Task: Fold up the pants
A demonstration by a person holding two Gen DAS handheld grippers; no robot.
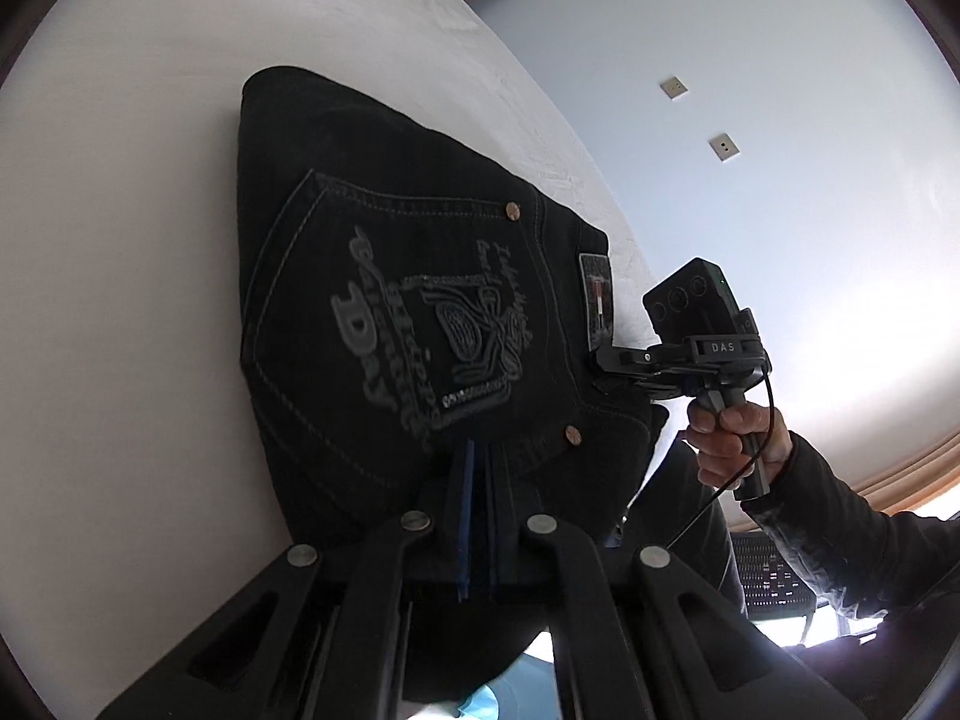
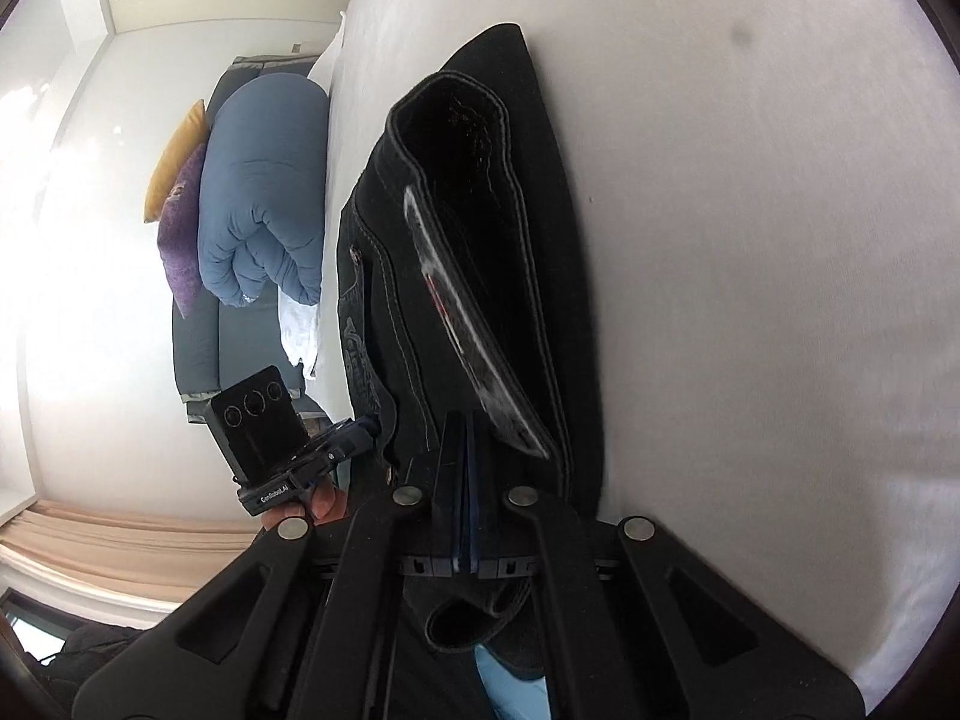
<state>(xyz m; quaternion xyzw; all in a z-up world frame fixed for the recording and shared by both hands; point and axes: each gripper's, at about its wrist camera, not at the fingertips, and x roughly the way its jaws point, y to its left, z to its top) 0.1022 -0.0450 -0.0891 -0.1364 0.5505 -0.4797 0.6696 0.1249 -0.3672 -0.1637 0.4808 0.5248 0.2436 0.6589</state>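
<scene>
A white bed (image 1: 120, 240) carries the folded black jeans (image 1: 372, 300), stacked thick. Left gripper (image 1: 474, 480) and right gripper (image 2: 465, 456) both pinch the denim at the waistband end. The stack looks heavy, stiff, grippy; thick seamed edges suit holding.

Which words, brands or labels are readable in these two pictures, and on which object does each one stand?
"DAS": on the right gripper, on its body below the camera.
"CenRobot.AI", as far as it reads: on the left gripper, on its base.
"DAY", large letters: embroidered on the back pocket of the black pants; the script lines around it are too blurred to read.
Waistband patch: too blurred.
</scene>
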